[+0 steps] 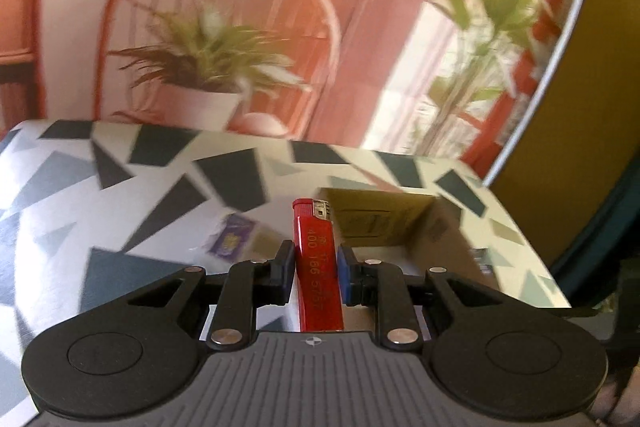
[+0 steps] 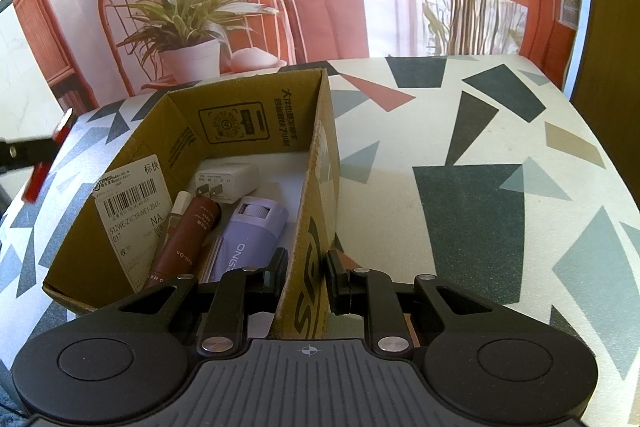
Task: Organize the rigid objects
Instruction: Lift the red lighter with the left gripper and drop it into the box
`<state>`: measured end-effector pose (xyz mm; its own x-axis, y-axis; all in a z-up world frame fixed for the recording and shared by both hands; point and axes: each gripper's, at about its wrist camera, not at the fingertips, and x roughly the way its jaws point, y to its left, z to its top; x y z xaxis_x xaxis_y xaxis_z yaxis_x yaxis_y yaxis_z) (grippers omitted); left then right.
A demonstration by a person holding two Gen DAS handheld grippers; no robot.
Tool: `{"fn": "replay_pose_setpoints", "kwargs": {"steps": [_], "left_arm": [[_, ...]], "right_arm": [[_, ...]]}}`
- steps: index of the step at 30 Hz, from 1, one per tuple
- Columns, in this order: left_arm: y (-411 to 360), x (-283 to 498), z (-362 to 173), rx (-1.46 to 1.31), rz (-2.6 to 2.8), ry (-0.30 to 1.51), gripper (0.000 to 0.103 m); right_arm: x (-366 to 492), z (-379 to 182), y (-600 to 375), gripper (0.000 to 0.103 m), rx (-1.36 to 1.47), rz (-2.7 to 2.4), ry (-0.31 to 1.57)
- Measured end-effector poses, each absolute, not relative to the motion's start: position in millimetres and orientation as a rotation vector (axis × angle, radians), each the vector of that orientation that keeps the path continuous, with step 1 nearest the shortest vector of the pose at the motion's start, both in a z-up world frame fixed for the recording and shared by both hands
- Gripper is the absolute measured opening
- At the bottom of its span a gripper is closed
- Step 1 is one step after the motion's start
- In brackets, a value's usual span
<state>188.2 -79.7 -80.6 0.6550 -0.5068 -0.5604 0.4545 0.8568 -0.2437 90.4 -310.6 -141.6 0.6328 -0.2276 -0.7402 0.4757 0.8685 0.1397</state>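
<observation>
Left of the cardboard box (image 2: 240,131) | my left gripper (image 1: 316,267) clamps red lighter (image 1: 318,259), long axis along fingers, box ahead-right | my right gripper (image 2: 308,275) pinches box's right wall.

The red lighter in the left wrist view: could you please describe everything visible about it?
The red lighter looks like glossy translucent plastic, with a silver metal hood beside a red button at its top and faint numbers printed down its body. It stands roughly upright, clamped on both sides by the left hand-held gripper, above the patterned table, near the cardboard box.
</observation>
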Motion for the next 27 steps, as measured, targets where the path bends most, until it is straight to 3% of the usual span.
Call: {"fn": "replay_pose_setpoints", "kwargs": {"steps": [12,20,22,23,27], "left_arm": [[-148.9,193.9,-101.1,-0.015,-0.657,0.763,0.024],[-142.3,199.1,-117.2,-0.017,-0.646,0.814,0.025],[-138.6,199.1,-116.0,-0.031,-0.657,0.809,0.027],[-136.0,198.4,-114.9,-0.037,-0.658,0.802,0.033],[-116.8,197.4,-106.8,-0.109,-0.668,0.769,0.034]], "right_arm": [[91.5,-139.7,-310.3,0.019,0.331,-0.408,0.794],[91.2,-140.1,-310.5,0.019,0.332,-0.407,0.792],[91.0,-140.3,-310.3,0.019,0.332,-0.407,0.792],[90.4,-140.2,-311.1,0.019,0.335,-0.407,0.792],[91.3,-140.0,-309.9,0.019,0.332,-0.407,0.792]]}}
